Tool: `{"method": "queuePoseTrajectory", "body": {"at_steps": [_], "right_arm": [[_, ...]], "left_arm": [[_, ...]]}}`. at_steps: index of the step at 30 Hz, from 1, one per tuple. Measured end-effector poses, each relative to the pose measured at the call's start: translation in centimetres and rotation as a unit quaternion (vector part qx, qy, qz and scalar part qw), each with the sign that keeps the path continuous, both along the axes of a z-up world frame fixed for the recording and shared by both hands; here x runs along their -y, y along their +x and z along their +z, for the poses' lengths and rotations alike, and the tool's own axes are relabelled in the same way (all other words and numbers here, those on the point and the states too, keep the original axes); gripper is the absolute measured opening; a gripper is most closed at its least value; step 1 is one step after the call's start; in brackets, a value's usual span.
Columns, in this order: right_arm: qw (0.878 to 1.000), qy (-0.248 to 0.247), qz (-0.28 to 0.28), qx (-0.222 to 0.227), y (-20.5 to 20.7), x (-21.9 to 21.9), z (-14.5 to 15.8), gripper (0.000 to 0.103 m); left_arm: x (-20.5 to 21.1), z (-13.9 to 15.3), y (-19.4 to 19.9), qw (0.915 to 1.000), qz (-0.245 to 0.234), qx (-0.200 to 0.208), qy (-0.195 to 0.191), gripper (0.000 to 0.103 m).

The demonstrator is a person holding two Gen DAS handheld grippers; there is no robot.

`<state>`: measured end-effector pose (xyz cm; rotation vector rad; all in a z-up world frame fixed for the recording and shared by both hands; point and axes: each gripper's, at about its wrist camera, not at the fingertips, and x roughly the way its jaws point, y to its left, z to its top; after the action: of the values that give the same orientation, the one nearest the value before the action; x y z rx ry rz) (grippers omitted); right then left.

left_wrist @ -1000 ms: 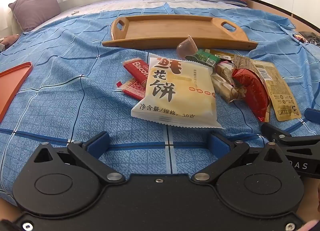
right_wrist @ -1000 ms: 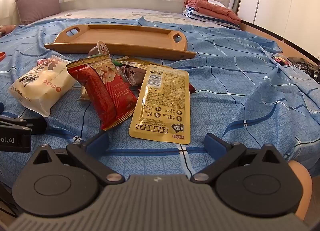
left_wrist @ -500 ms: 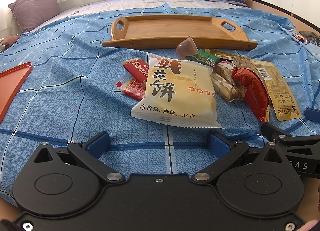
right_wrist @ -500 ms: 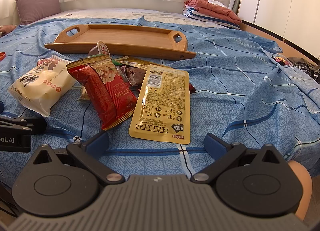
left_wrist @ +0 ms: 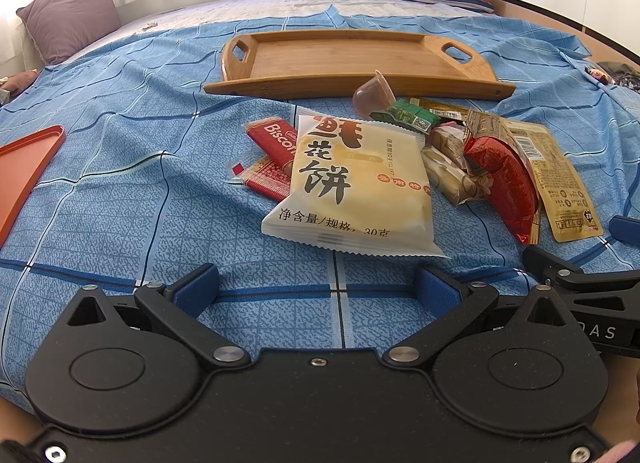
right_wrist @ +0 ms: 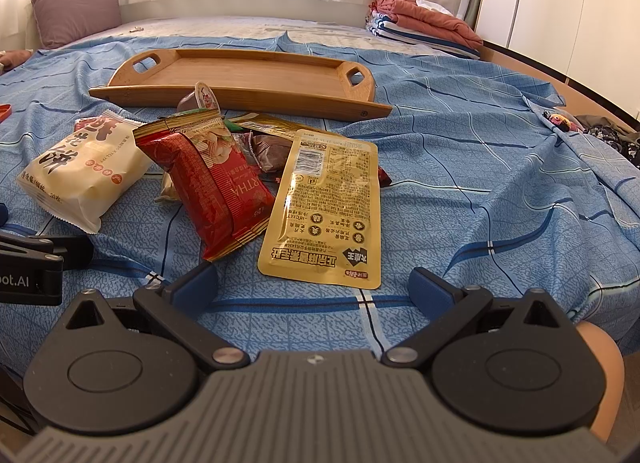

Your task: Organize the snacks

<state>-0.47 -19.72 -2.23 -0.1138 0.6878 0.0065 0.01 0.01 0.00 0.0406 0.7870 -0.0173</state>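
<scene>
Where the blue checked bedspread dips mid-bed, the snacks lie heaped: cream pastry packet at centre, red biscuit packs tucked under its 10 o'clock edge, red pouch and gold sachet at its 3 o'clock. Jelly cup sits at the heap's 12 o'clock, just short of the wooden tray, which holds nothing. Orange tray at far 9 o'clock. Left gripper at 6 o'clock of the cream packet, fingers spread, empty. Right gripper below the gold sachet, likewise spread and empty.
</scene>
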Motion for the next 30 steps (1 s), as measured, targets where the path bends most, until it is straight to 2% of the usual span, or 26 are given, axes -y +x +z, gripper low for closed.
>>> {"method": "queuePoseTrajectory", "body": {"at_steps": [30], "right_arm": [[1.000,0.006,-0.002,-0.006,0.23,0.07,0.00,0.103]], "left_arm": [[-0.05,0.02,-0.20,1.0000,0.001,0.006,0.000,0.103]]}}
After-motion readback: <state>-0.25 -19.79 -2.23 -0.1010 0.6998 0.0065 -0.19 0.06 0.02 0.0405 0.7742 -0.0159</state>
